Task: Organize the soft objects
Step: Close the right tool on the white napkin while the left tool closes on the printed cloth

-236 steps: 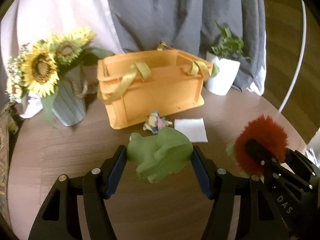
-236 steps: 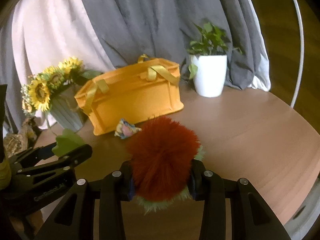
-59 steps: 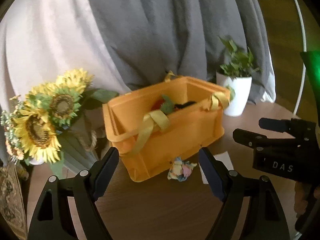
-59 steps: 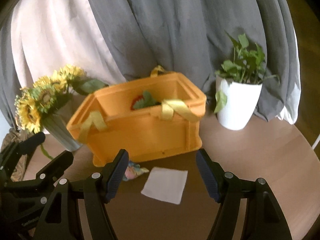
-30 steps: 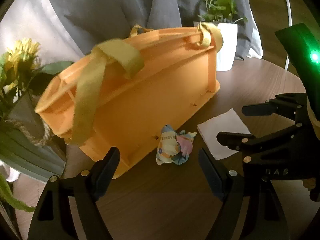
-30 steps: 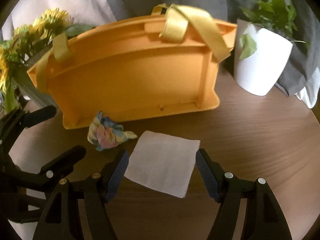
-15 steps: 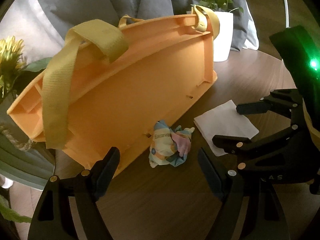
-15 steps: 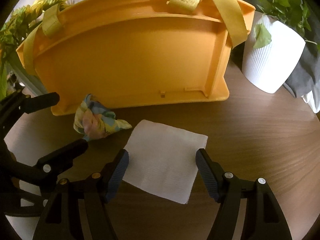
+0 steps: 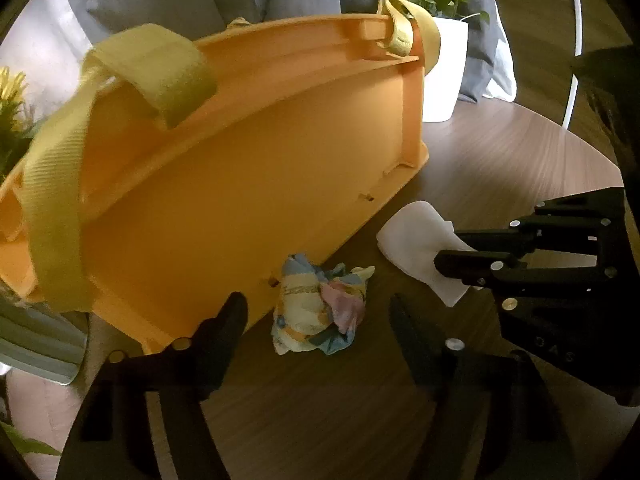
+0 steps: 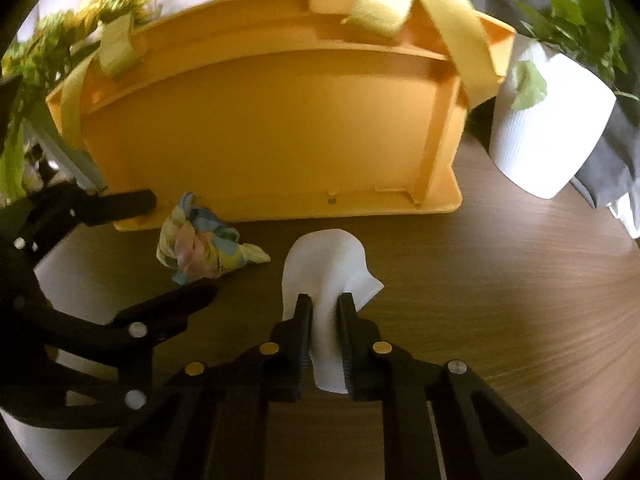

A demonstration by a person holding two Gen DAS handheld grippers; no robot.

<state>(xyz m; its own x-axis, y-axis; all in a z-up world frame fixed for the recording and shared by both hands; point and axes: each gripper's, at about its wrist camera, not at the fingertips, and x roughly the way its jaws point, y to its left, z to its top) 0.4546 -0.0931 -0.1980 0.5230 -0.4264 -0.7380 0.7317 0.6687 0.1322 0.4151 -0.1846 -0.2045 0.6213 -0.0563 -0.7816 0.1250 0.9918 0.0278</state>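
A white cloth (image 10: pixel 326 268) lies on the wooden table in front of the orange basket (image 10: pixel 260 120); my right gripper (image 10: pixel 324 308) is shut on its near edge, bunching it up. It also shows in the left wrist view (image 9: pixel 416 240), with the right gripper (image 9: pixel 452 256) on it. A crumpled pastel multicoloured cloth (image 9: pixel 320 308) lies against the orange basket (image 9: pixel 240 180). My left gripper (image 9: pixel 316 312) is open, its fingers on either side of that cloth. The pastel cloth also shows in the right wrist view (image 10: pixel 204 248).
A white plant pot (image 10: pixel 548 132) stands right of the basket. Sunflowers in a grey vase (image 10: pixel 60 60) stand to its left. The basket's yellow strap handles (image 9: pixel 120 92) hang over its front. Grey and white curtains hang behind the round table.
My right gripper has closed on the white cloth, which was flat and is now bunched. My left gripper has moved down and forward, straddling the pastel cloth.
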